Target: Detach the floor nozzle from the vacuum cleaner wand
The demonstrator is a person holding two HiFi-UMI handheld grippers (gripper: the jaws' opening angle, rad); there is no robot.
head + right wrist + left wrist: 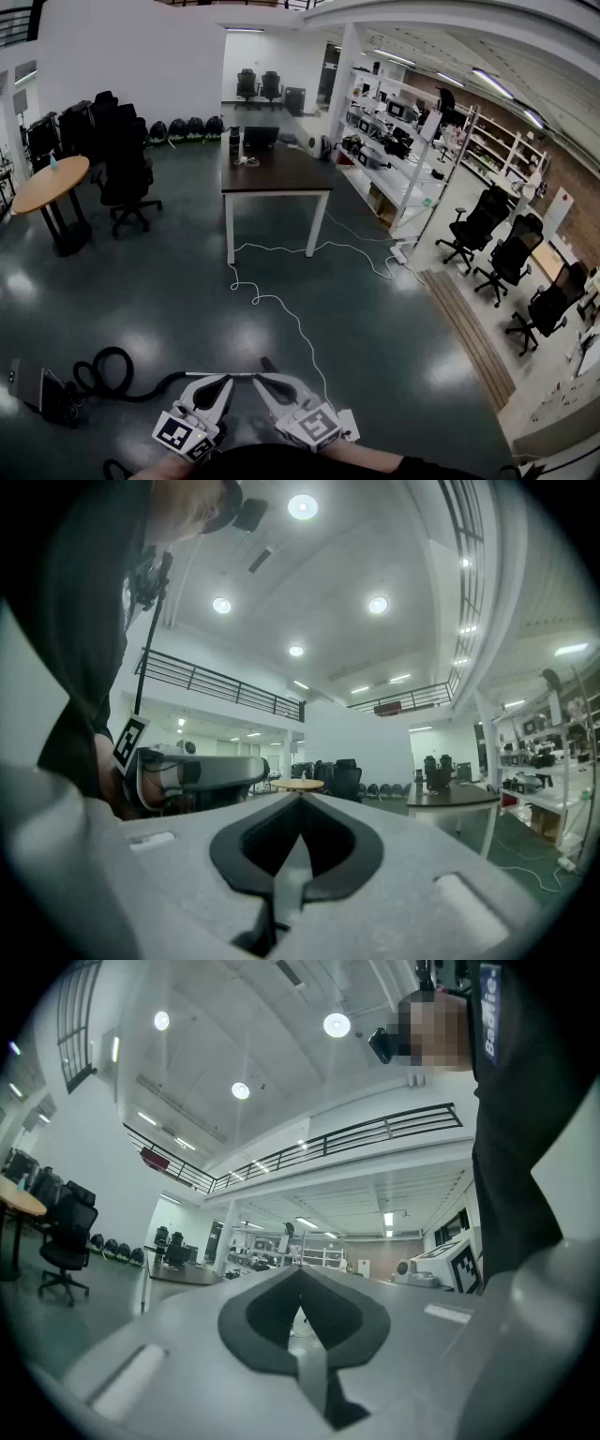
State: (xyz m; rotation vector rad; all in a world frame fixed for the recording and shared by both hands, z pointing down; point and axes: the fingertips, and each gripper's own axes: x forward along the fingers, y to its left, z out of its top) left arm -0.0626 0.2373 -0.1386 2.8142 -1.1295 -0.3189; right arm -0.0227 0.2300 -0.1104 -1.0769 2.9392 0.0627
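Both left gripper [223, 382] and right gripper [266, 377] jaws clenched, empty; one black hose [155, 386] nearby.

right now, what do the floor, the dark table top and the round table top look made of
Floor: probably sealed concrete or epoxy, dark and glossy, with bright reflections. Dark table top: likely wood or laminate, matte brown. Round table top: pale wood or veneer, judging by its tan colour.

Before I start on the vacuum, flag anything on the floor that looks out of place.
A white cable snakes loose across the floor from under the dark table, a likely trip hazard. The black vacuum hose lies coiled at lower left. Nothing looks spilled or broken.
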